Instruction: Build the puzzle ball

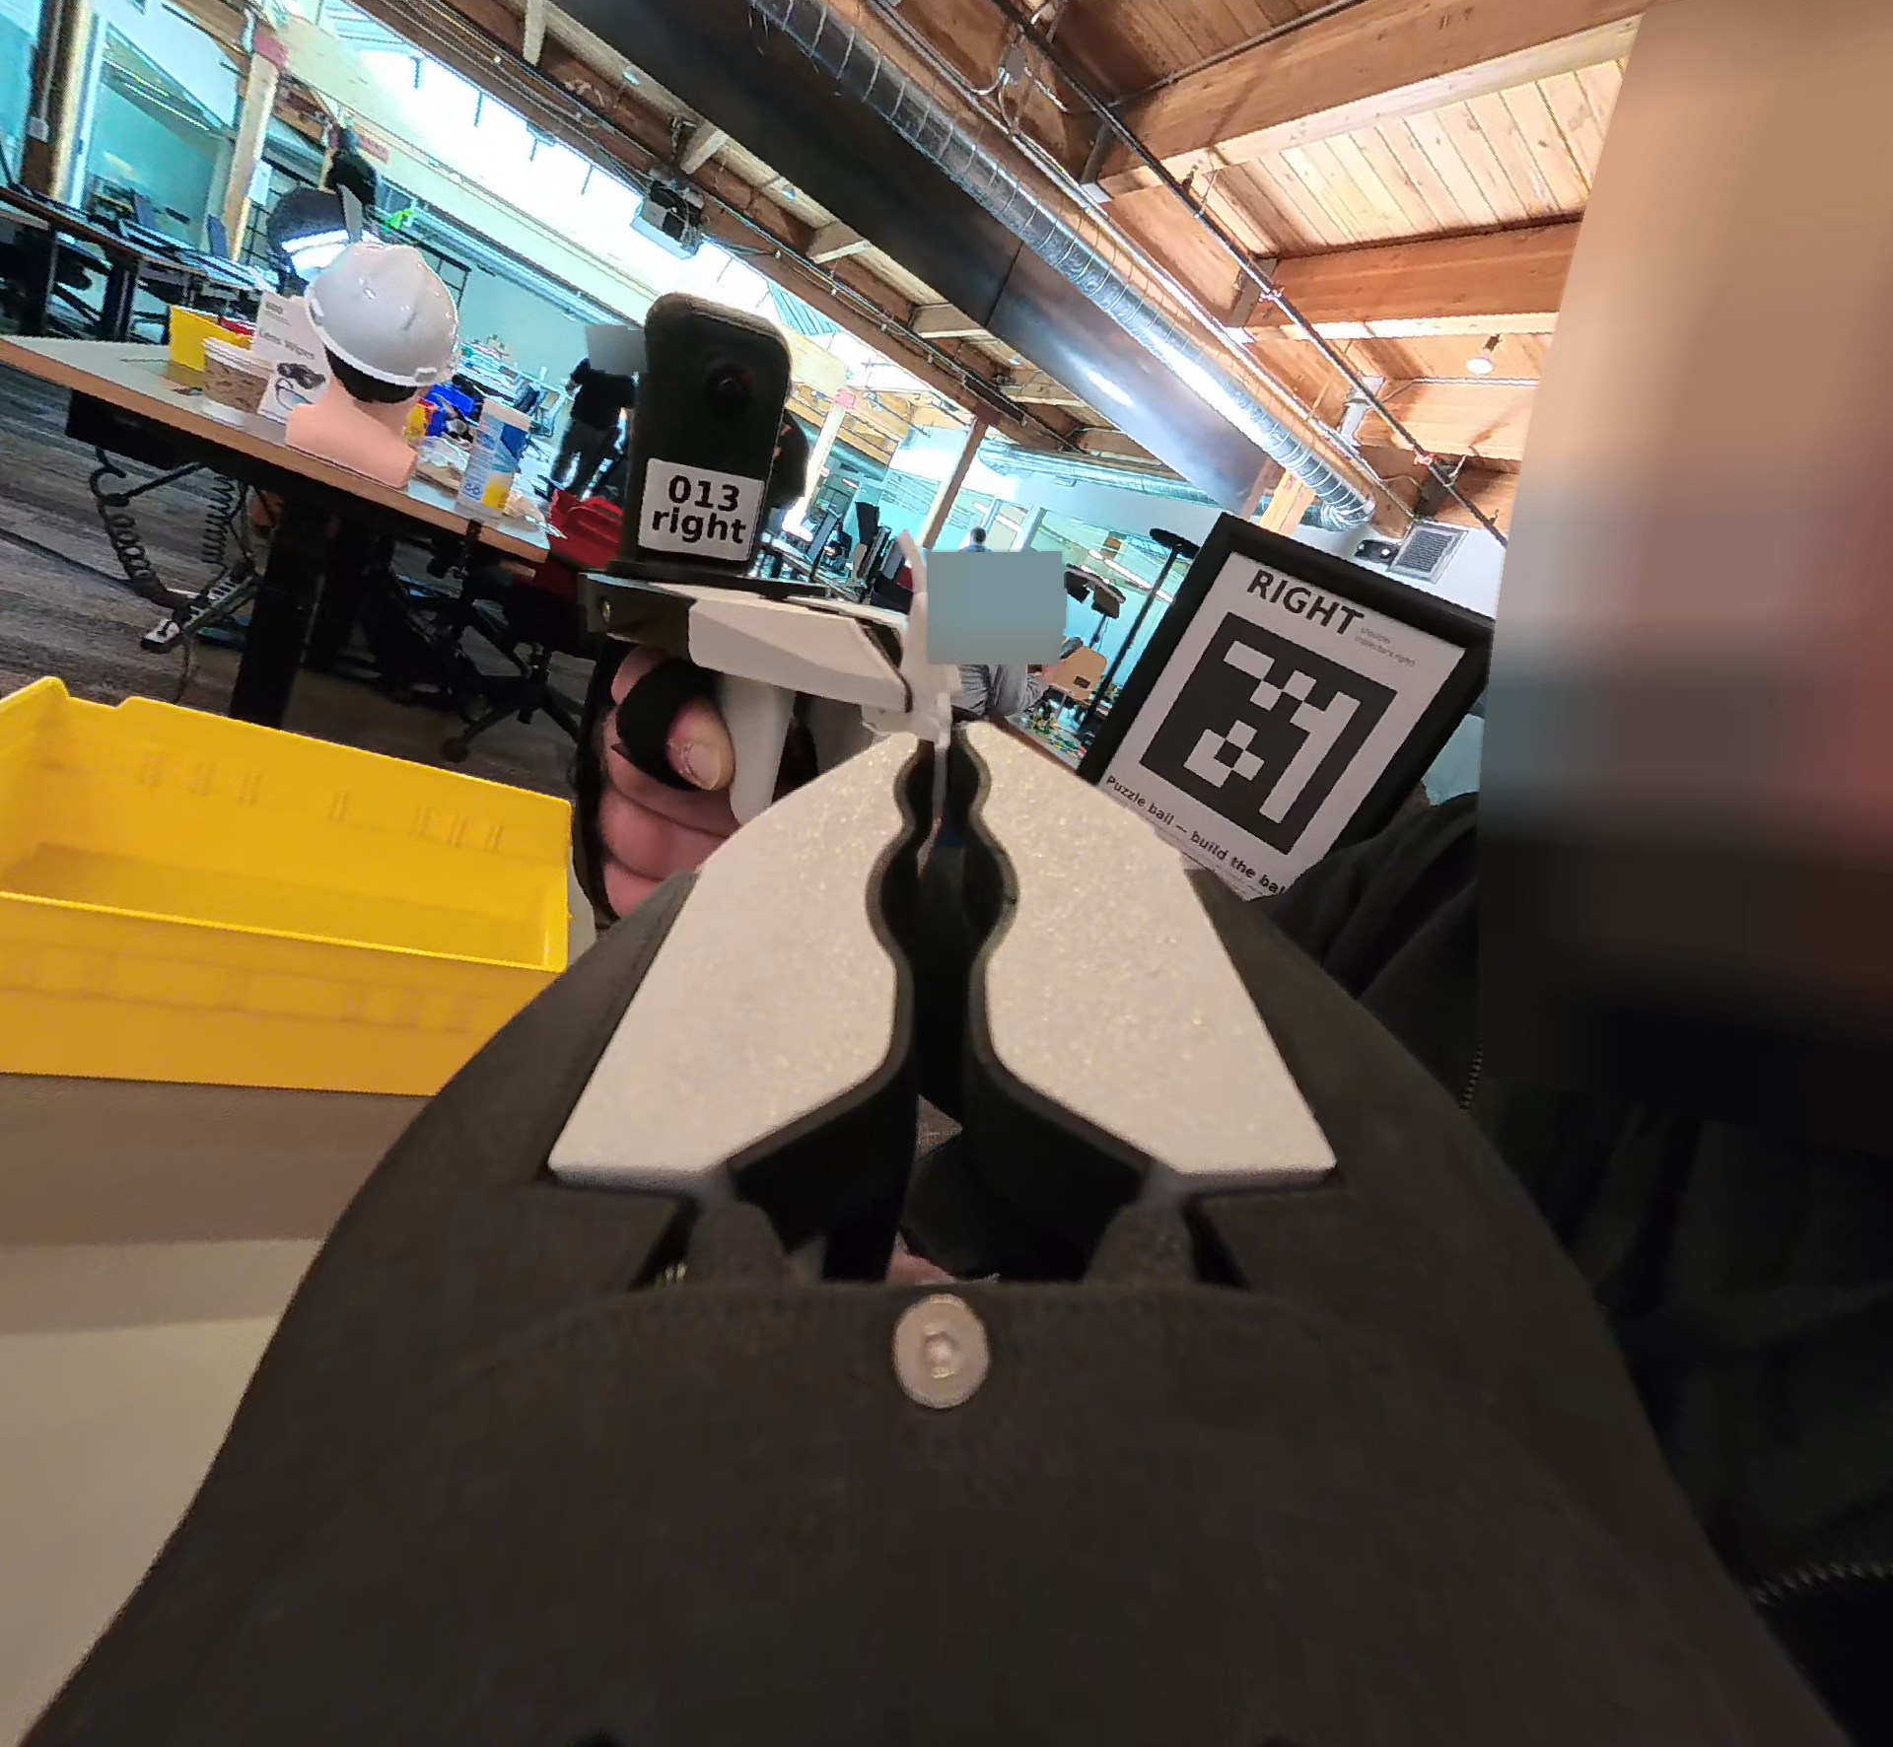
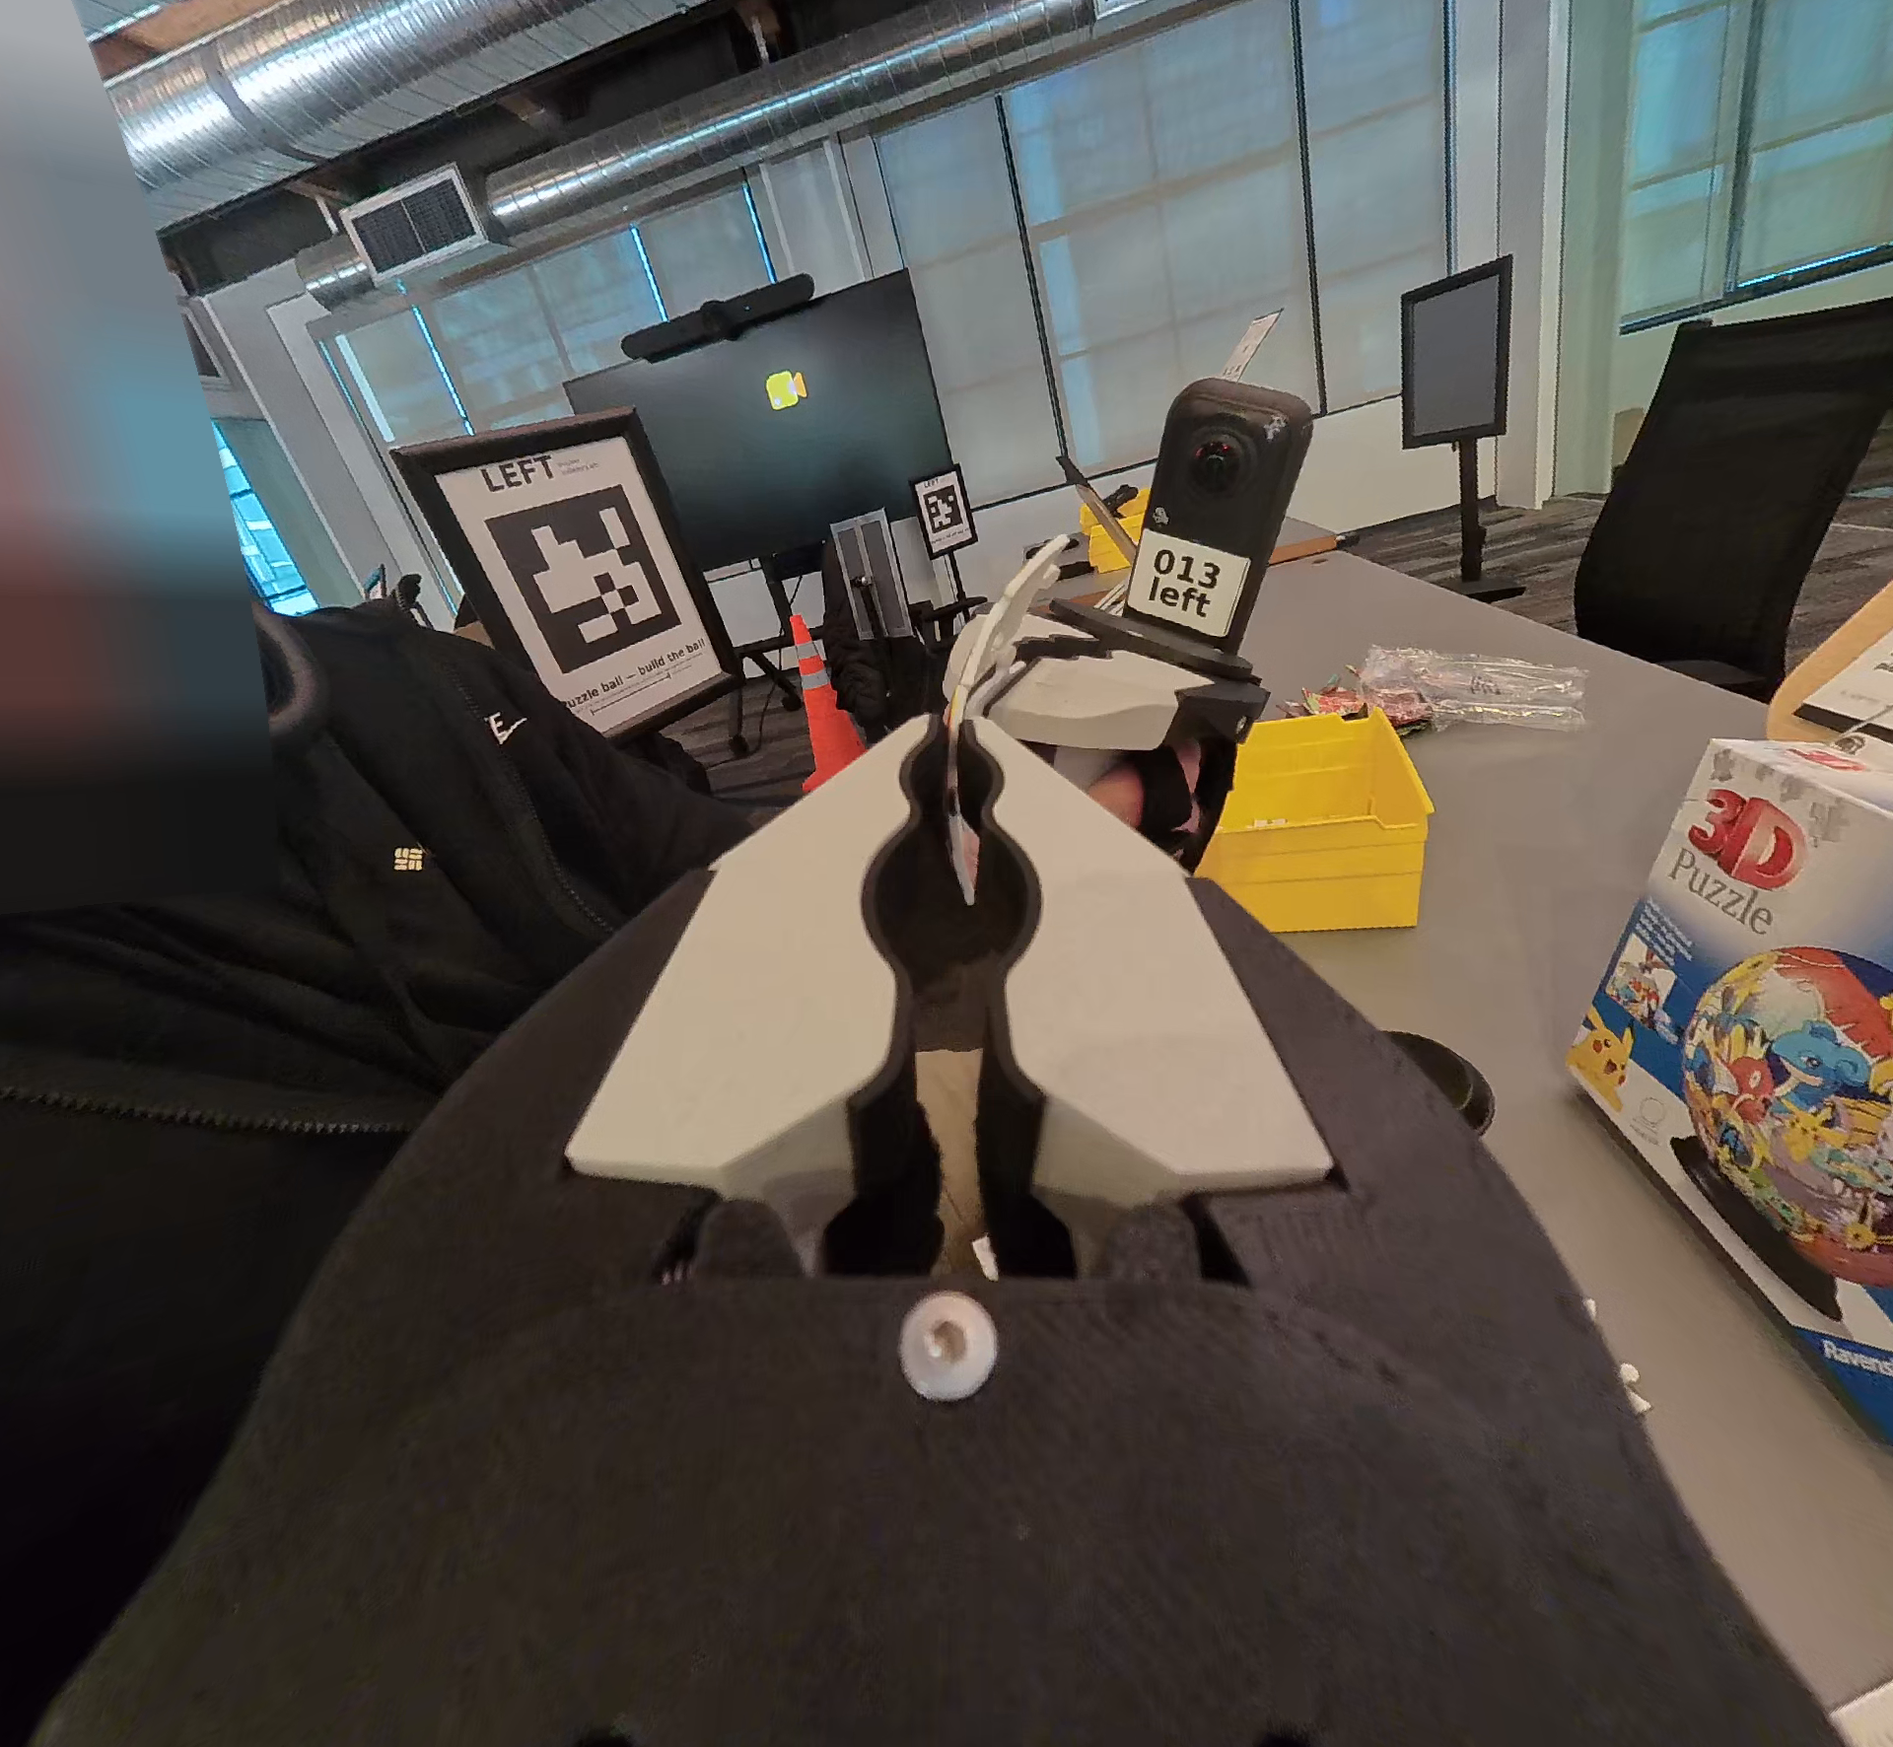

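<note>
Both grippers are held up in the air, tip to tip. In the left wrist view my left gripper [image 1: 937, 745] is shut on a thin white puzzle piece [image 1: 930, 832] seen edge-on. The right gripper [image 1: 907, 679] meets it from the far side, with a white curved strip [image 1: 917, 592] sticking up at its tips. In the right wrist view my right gripper [image 2: 958, 740] is shut on a thin curved piece [image 2: 961, 827] with a coloured edge. The left gripper [image 2: 983, 679] faces it, and white curved pieces [image 2: 1024, 586] rise from its tips. Where the pieces join is hidden.
A yellow bin [image 1: 256, 878] sits on the table to my left; it also shows in the right wrist view [image 2: 1321, 827]. A puzzle box [image 2: 1741, 981] and a clear bag of pieces [image 2: 1475, 674] lie on the grey table [image 2: 1516, 889]. Framed marker signs [image 1: 1301, 715] [image 2: 584, 571] stand by the person's dark jacket [image 2: 410, 827]. Less than 4 cm separates the two grippers' tips.
</note>
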A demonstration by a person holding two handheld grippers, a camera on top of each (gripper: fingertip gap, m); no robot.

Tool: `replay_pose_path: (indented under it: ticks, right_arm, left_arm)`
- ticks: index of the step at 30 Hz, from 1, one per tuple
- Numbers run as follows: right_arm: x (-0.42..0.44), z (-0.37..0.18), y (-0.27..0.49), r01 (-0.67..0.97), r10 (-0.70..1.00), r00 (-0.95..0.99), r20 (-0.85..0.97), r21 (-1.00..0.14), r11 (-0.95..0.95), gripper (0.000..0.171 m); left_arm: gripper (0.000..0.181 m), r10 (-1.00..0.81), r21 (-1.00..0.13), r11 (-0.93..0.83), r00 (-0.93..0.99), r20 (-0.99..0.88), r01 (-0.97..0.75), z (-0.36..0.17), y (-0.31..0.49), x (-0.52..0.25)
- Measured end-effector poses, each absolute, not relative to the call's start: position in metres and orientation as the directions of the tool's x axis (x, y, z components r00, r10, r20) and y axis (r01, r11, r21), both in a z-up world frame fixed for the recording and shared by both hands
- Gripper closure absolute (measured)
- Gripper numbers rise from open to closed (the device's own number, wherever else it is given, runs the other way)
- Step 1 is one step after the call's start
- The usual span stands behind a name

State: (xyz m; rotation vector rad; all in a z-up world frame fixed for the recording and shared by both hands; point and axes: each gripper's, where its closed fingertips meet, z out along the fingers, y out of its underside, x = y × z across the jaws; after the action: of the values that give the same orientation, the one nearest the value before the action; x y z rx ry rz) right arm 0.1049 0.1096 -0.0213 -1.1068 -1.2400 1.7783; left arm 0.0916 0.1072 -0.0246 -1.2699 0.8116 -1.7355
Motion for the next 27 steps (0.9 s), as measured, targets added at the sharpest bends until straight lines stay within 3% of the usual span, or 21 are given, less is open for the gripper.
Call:
replay_pose_path:
  ticks: [22, 27]
  right_arm:
    - [0.1036, -0.0215, 0.1123, -0.078, 0.892, -0.377, -0.248, -0.952, -0.297, 0.17]
    - [0.102, -0.0211, 0.1132, -0.081, 0.931, -0.314, -0.184, -0.972, -0.22, 0.17]
  left_arm:
    - [0.179, -0.903, -0.87, -0.429, -0.143, 0.406, 0.242, -0.0214, 0.108, 0.0944]
    - [0.179, -0.905, -0.876, -0.425, -0.101, 0.413, 0.229, -0.0202, 0.1094, 0.093]
